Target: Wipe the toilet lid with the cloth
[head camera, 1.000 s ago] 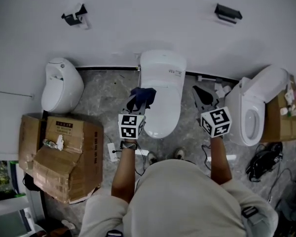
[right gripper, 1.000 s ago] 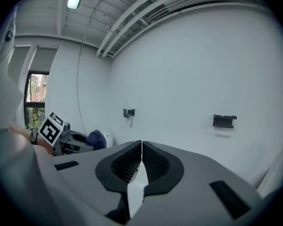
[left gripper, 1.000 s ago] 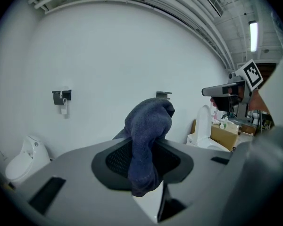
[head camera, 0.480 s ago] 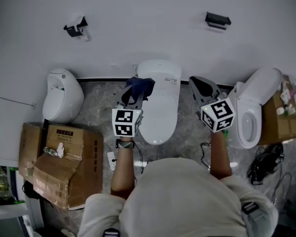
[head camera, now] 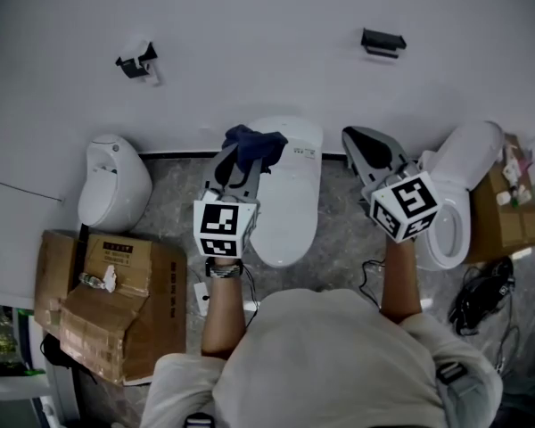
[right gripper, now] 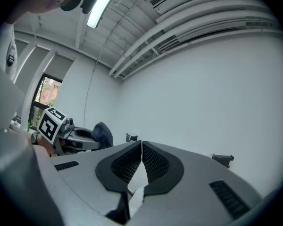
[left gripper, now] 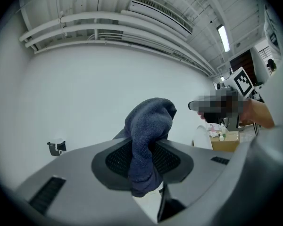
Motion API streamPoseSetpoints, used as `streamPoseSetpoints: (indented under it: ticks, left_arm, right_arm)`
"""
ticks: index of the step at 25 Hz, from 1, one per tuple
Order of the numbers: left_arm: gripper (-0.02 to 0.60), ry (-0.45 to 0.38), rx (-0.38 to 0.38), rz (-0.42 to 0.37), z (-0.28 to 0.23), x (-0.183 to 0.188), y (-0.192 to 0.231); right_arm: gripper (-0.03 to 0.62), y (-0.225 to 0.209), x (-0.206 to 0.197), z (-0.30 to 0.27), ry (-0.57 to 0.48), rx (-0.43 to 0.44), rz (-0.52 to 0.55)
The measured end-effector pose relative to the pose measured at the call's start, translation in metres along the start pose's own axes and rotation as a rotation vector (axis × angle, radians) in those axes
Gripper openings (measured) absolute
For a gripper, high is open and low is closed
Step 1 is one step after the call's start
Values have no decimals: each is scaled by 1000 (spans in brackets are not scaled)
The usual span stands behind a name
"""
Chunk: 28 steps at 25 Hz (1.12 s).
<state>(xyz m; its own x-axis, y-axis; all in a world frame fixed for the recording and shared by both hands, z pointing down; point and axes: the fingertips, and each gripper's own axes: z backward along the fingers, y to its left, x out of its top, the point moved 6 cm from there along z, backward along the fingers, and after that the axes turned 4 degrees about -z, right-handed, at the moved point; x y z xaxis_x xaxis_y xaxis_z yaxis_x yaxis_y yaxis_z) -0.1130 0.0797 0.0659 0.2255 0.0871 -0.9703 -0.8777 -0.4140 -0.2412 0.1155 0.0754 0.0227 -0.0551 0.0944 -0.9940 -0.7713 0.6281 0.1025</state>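
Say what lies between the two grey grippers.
Head view: the closed white toilet lid and a strip of grey stone floor lie between the left gripper, shut on the dark blue cloth, and the shut right gripper.

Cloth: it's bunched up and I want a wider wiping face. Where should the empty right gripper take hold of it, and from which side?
Probably the loose hump of the cloth that bulges past the left gripper, approached from the right. The left gripper clamps its middle, so only that end stands free. The right gripper is shut and must open first.
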Motion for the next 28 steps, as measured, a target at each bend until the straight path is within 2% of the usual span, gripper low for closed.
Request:
streamPoseSetpoints:
  ticks: [9,28]
  left_arm:
    - [115,16,1,-3,2,1,-2]
    - [115,11,-33,-21,21,5,-25]
  right_arm:
    - [28,1,-4,4,46,-29,26]
    - [28,14,-7,28,67,-35,30]
